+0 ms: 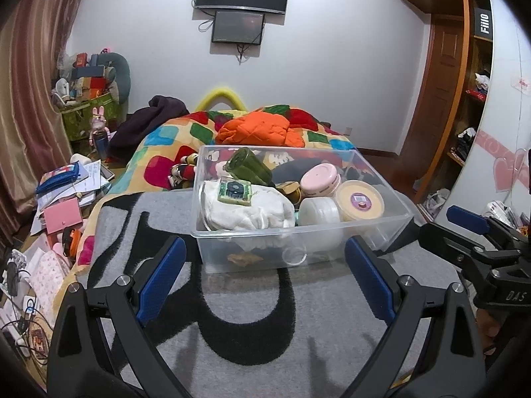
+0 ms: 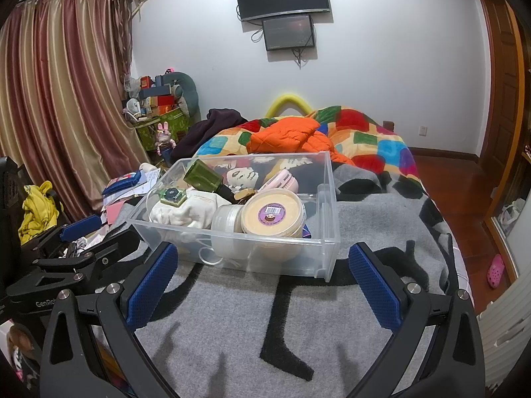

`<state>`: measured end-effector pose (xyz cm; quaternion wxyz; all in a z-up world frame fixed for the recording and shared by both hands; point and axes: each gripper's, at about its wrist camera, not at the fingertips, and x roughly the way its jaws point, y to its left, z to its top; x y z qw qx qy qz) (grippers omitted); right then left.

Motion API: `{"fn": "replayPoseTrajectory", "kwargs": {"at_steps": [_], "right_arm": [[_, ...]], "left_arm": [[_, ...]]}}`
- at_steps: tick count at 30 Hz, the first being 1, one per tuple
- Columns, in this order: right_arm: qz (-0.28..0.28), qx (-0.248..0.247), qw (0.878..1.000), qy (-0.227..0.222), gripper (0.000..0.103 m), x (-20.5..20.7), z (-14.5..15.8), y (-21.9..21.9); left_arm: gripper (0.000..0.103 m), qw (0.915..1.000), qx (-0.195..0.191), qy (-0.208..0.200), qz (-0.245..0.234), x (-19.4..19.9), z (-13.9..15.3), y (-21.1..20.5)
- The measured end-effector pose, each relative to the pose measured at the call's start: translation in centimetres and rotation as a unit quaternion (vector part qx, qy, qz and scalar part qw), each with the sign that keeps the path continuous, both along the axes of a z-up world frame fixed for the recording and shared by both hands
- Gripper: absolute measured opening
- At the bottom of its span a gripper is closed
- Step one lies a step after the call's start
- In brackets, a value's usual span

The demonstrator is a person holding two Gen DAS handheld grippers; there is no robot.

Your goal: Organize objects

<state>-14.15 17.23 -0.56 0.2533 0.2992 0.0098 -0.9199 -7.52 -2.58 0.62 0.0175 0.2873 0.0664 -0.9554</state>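
Observation:
A clear plastic bin [image 1: 395, 229] [image 2: 328, 232] sits on a grey and black blanket [image 1: 252, 338] [image 2: 375, 219] on the bed. It holds a white cloth pouch [image 1: 245, 209] [image 2: 186, 212], a small green square item [image 1: 234, 191] [image 2: 172, 196], a dark green bottle [image 1: 247, 165] [image 2: 202, 175], a pink round jar [image 1: 320, 175] [image 2: 282, 179], a yellow lidded tub [image 1: 360, 200] [image 2: 273, 215] and a white jar [image 1: 320, 210] [image 2: 225, 219]. My left gripper [image 1: 265, 265] is open and empty just before the bin. My right gripper [image 2: 265, 265] is open and empty, right of the left one.
A patchwork quilt [image 1: 166, 142] [image 2: 375, 139] and an orange jacket [image 1: 262, 129] [image 2: 288, 136] lie beyond the bin. Papers and clutter [image 1: 66, 192] [image 2: 129, 185] crowd the left bedside. A wardrobe [image 1: 464, 83] stands at right. The bed edge drops to wood floor [image 2: 464, 199] at right.

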Motion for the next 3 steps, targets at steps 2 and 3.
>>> {"fn": "replayPoseTrajectory", "kwargs": {"at_steps": [2,3], "right_arm": [[0.001,0.0,1.0,0.0,0.102,-0.01,-0.01,0.0],[0.001,0.0,1.0,-0.001,0.102,0.01,-0.04,-0.01]], "left_arm": [[0.097,1.0,-0.003,0.001,-0.003,0.03,0.04,0.16],[0.097,1.0,-0.004,0.0,-0.005,0.03,0.04,0.25]]}}
